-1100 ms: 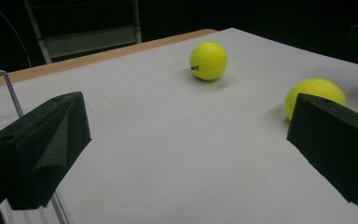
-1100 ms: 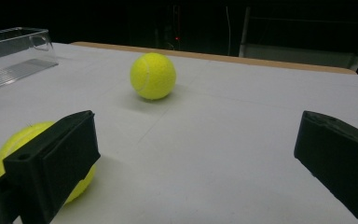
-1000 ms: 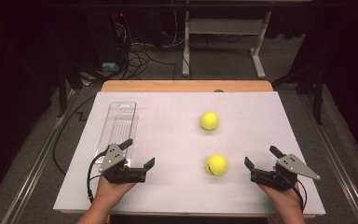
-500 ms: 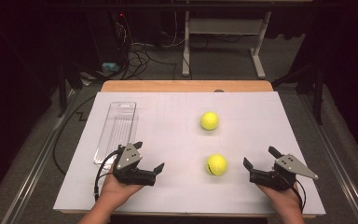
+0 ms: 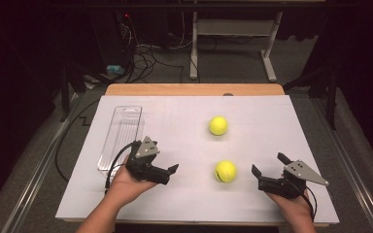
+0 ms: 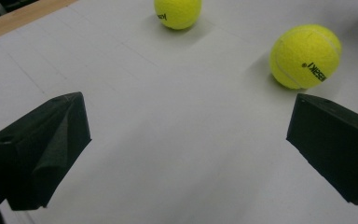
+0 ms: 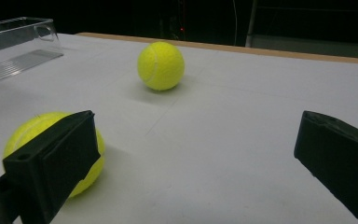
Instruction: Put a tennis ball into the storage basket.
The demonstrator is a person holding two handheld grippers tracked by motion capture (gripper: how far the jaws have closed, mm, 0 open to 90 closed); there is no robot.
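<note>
Yellow tennis balls (image 5: 218, 125) lie between both gripper-holding hands (image 5: 126, 184)

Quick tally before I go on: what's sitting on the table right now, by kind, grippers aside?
Yellow tennis balls: 2, the far ball and the near ball, apart from each other.
Clear plastic tray: 1, at the table's left side.
Total: 3 things.
</note>
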